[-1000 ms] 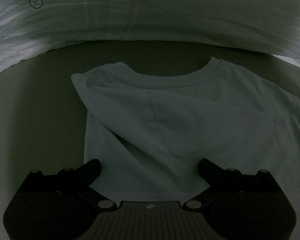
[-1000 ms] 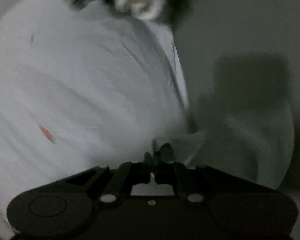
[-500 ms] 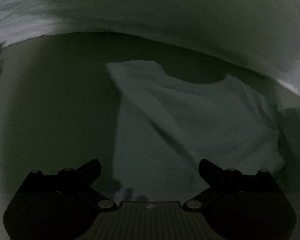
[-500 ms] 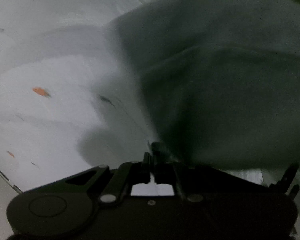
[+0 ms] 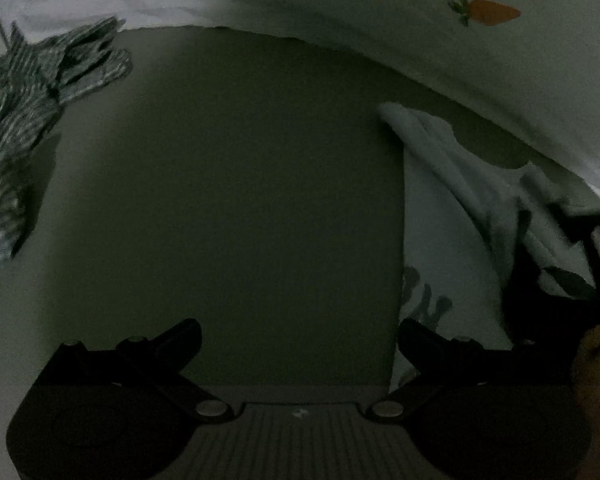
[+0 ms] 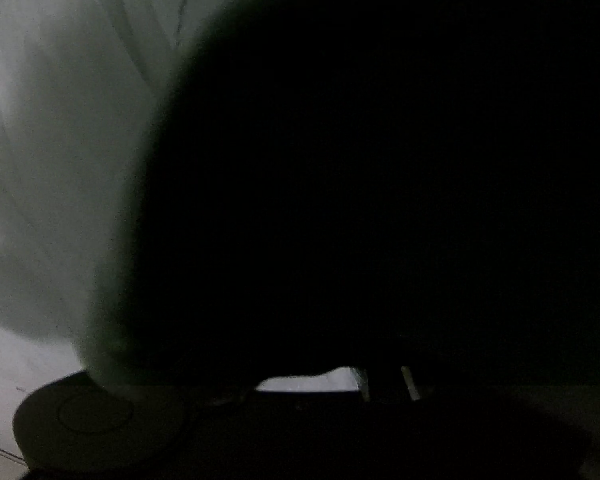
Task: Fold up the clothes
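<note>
left tool (image 5: 299, 334): fingers spread wide apart, gripping nothing; hangs over bare surface (image 5: 228, 200), dull olive, dimly lit; can't tell if it is a table or a bed
white T-shirt (image 5: 452, 216): lies just right of the left tool, its right finger over the shirt's left edge; left edge straight, running away from camera; fabric bunched and rumpled toward the far right; dark print showing near the bottom, too blurred to read
right tool (image 5: 580, 240): seen from left wrist view as a dark frame at the far right edge, against the bunched shirt; fingertips not visible
hand (image 5: 596, 364): part of one at the bottom right corner
right wrist view: almost fully blocked by dark cloth right against the lens; tool body (image 6: 100, 416) barely visible at bottom; can't tell whether fingers are open or closed
striped garment (image 5: 28, 120): grey-white, crumpled, far left, well apart from the shirt
printed sheet (image 5: 380, 8): pale, along the far side; orange carrot print (image 5: 492, 12) on it at upper right
</note>
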Available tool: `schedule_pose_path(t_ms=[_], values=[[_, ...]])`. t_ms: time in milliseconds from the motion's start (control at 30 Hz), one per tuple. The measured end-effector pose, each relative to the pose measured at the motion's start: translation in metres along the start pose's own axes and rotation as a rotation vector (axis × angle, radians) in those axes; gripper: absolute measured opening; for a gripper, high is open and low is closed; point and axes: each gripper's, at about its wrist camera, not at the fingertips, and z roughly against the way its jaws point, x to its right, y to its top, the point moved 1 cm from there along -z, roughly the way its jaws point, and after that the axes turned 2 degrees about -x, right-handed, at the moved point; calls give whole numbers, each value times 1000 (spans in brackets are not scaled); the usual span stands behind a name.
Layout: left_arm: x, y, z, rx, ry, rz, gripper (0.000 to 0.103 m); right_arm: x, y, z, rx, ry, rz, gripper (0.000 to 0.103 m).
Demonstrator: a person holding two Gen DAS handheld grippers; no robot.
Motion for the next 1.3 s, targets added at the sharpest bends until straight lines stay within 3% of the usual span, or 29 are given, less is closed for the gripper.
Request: schedule_pose_path(t_ms=[200,400,600,733,800,933,1133,1200,1300], values=[[2,-31,25,-15,-41,-44,103,-51,-20,42,-42,-33,179,51],[15,-92,42,-79,-84,-106,103,-74,-38,160,52,-130,384,51],[27,-172,53,-157,-84,-202,103,-49,-54,290,220,-383,517,51],[31,-212,56,-185,-34,-239,103,-32,-64,355,285,-484,541,51],[35,-226,60,-179,3,-281,103,-24,-67,372,271,-489,551,49],[34,-247,67,-187,29,-255,103,-5,-79,398,179,-463,577,48],[31,-278,78,-195,53,-233,103,7,-106,410,34,-513,755,47],[31,-287,80,-194,55,-240,103,9,-114,409,17,-549,813,36],[31,-298,83,-191,57,-256,103,12,-114,415,7,-615,910,29]])
